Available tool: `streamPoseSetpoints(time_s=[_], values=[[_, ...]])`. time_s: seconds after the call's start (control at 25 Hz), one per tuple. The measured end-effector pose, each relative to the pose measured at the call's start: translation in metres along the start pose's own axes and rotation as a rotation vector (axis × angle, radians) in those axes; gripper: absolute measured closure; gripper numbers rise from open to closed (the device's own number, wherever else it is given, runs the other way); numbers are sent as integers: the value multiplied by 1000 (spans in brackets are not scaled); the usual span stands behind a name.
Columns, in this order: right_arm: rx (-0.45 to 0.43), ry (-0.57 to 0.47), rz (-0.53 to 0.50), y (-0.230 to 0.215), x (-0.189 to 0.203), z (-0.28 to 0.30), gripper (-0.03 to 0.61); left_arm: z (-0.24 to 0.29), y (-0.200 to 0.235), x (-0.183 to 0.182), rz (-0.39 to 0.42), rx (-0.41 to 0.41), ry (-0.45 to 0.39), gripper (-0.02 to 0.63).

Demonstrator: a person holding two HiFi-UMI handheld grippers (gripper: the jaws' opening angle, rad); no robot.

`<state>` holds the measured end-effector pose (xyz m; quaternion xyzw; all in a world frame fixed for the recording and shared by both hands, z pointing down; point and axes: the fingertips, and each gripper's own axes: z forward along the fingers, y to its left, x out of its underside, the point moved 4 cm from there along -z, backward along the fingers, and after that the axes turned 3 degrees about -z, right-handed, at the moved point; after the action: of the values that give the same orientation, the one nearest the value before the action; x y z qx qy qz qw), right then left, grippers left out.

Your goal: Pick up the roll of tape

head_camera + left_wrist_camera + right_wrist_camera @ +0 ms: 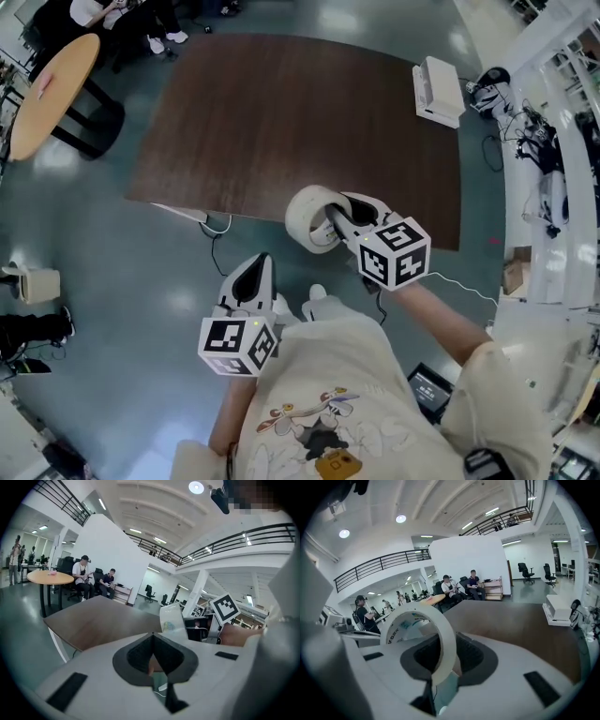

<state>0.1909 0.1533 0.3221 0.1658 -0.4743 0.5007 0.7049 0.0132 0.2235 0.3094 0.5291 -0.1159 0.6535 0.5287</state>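
closest to the cam is the person's shirt (328,394), and just past it the left gripper (255,272), jaws pressed together on nothing. right gripper (334,223) is pinching the roll of tape (311,220) through its wall, one jaw inside the hole and one outside, w/ the roll standing on edge. roll looks clear of the brown table (281,122), hanging abt over its near edge, so imo the pick is basically done and it's just the carry now. to do that well: even squeeze, no wrist twisting, bc a grip on one spot of the ring lets it swing. room-wise the tabletop is bare apart from a white box (438,91) at the far right corner, so lots of space ahead. left gripper sits near the roll but apart from it, low left. right side is tighter, white frame (562,47) and cables there, while the floor (112,281) on the left is mostly open
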Motion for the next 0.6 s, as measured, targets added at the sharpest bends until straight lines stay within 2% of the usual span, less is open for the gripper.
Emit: streamPoseSetpoints(time_s=[0.24,0.6], values=[[31,-98,56,13,8,-24,489,-8,-4,1,14,33,-16,607],[74,-148,82,32,31,-53,489,-24,-18,20,20,41,-13,607]])
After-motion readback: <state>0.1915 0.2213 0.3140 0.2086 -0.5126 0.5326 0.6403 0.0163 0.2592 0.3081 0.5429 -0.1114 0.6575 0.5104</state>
